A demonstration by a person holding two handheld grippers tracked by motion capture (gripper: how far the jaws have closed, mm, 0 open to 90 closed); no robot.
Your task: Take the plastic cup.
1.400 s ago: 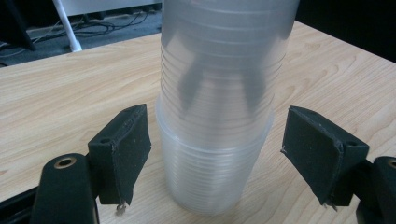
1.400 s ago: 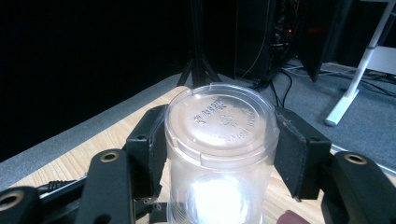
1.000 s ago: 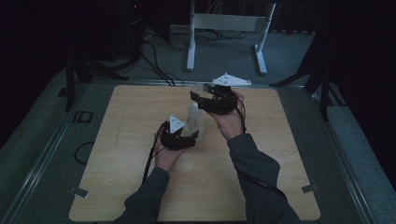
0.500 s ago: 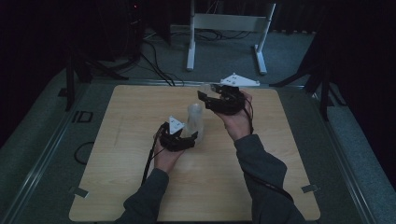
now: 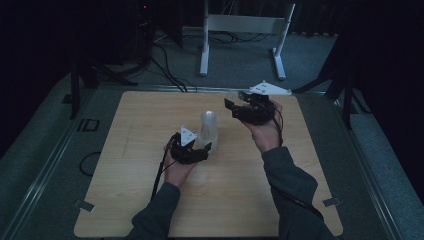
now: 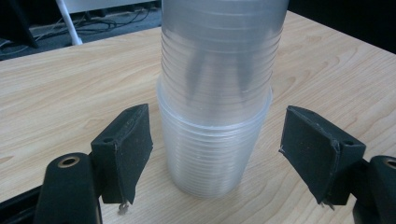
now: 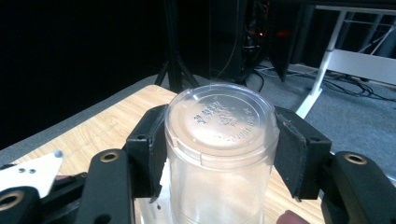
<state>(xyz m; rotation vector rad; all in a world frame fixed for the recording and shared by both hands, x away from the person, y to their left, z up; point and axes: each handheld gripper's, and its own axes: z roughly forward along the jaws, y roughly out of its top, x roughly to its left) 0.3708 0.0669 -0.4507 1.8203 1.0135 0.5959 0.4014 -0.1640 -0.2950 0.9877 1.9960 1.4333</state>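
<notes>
clear ribbed cup stack [image 6: 215, 116] upright on wooden table [image 5: 130, 165], between spread left gripper [image 6: 233, 161] jaws, untouched; right gripper [image 7: 219, 154] pinching single clear cup [image 7: 219, 140], base outward.

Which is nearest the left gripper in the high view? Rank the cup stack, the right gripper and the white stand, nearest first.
1. Cup stack: upright between the open jaws of the left gripper, untouched.
2. Right gripper: farther back and to the right, shut on a single cup.
3. White stand: on the floor beyond the far edge of the table.
</notes>
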